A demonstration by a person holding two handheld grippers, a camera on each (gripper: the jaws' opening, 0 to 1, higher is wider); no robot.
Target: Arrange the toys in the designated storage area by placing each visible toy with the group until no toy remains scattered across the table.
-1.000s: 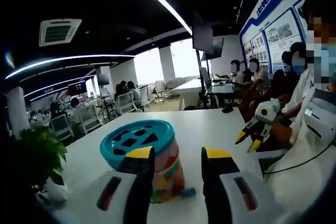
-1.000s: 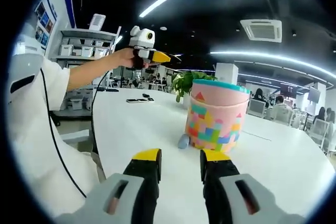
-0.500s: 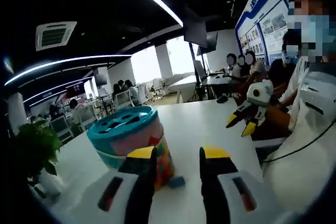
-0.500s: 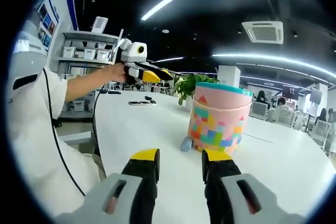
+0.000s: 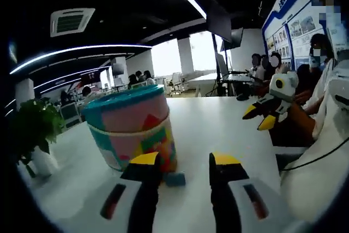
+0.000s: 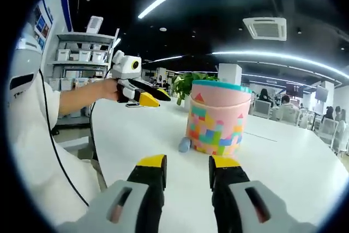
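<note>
The pink tub (image 6: 215, 117) is standing in the way on the white table (image 6: 289, 159), a small blue toy (image 6: 185, 144) touching its base. Bare tabletop is lying open around them (a potted plant (image 5: 34, 135) is crowding the far side).

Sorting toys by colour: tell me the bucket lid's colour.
Teal; the bucket lid shows best in the left gripper view.

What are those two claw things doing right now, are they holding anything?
Left gripper: open, nothing between its fingers; a small blue toy block lies on the table just ahead.
Right gripper: open, holding nothing.
</note>
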